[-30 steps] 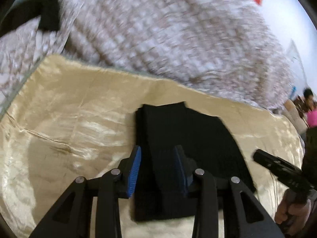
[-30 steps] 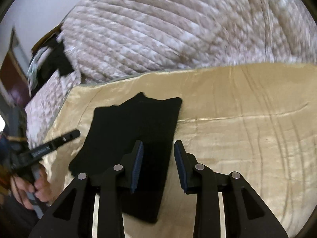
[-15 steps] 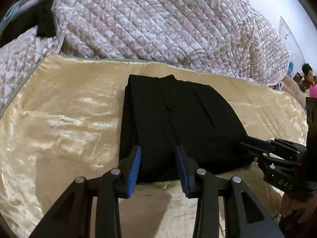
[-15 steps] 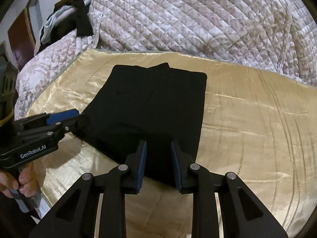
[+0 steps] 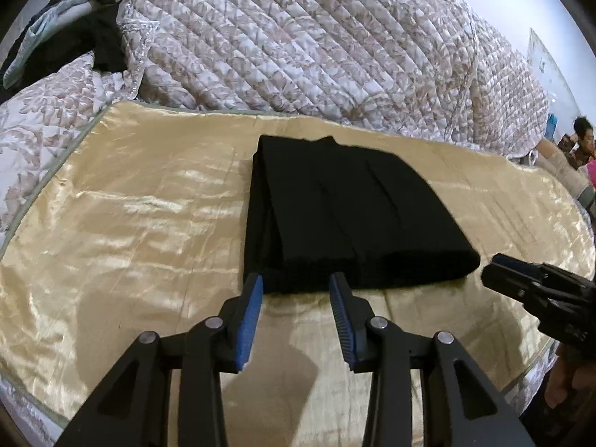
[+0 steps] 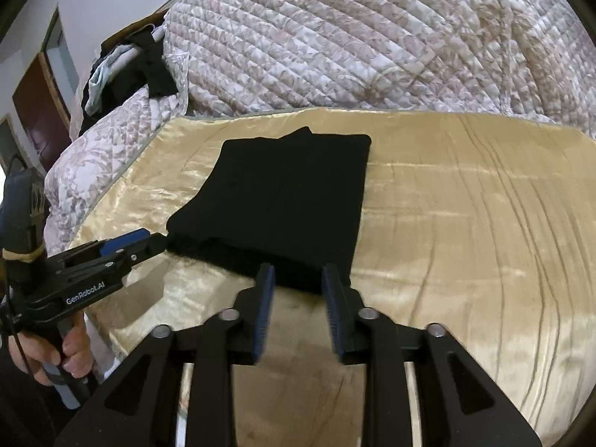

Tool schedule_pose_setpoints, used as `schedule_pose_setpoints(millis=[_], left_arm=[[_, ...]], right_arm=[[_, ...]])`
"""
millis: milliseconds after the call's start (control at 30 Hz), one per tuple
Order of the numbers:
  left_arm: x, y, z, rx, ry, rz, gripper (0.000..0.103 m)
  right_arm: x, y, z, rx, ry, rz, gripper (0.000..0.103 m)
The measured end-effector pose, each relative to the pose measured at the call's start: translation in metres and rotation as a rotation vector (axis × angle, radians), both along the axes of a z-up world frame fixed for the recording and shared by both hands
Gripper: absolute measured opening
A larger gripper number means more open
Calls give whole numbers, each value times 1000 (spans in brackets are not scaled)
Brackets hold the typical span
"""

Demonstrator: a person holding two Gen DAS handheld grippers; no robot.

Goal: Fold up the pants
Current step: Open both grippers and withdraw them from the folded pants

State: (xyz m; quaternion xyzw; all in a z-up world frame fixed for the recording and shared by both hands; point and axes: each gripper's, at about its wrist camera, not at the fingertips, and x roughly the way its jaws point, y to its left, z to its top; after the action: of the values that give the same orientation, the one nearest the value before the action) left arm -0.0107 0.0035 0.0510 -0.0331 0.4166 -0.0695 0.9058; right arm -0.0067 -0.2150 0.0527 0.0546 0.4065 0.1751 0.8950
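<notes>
The black pants (image 5: 346, 219) lie folded into a compact rectangle on the gold satin cloth (image 5: 130, 231); they also show in the right wrist view (image 6: 287, 197). My left gripper (image 5: 296, 283) is open and empty, its tips just short of the near edge of the pants. My right gripper (image 6: 298, 273) is open and empty at the near right corner of the pants. The left gripper also shows in the right wrist view (image 6: 149, 242), close to the near left corner. The right gripper shows in the left wrist view (image 5: 499, 264), just off the near right corner.
A quilted floral blanket (image 5: 316, 48) is heaped behind the gold cloth (image 6: 465, 223). Dark and pale clothes (image 6: 123, 63) hang at the far left. People (image 5: 581, 141) sit at the far right. A hand (image 6: 63, 350) holds the left gripper's handle.
Both grippers have drawn back from above the pants to just short of their near edge. The pants lie flat and still.
</notes>
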Motion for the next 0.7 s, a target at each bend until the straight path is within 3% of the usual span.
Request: schedule_pose_setpoints(millis=[67,233,567,700], left_arm=[[-4,-1,-6,8,19,2,47],[-3,0,-24,39,80,9,49],[-5,-5,-29,68,71,-1,58],[-5,-5,-29,69,70,-3,58]], right_arm=[[-7,0,-2,-6,4,-1,44],[-9,9,-21,-97,55,13,44],[-8,17,-30,-185,42,23,49],[-7,14,-30,-171,47,20,49]])
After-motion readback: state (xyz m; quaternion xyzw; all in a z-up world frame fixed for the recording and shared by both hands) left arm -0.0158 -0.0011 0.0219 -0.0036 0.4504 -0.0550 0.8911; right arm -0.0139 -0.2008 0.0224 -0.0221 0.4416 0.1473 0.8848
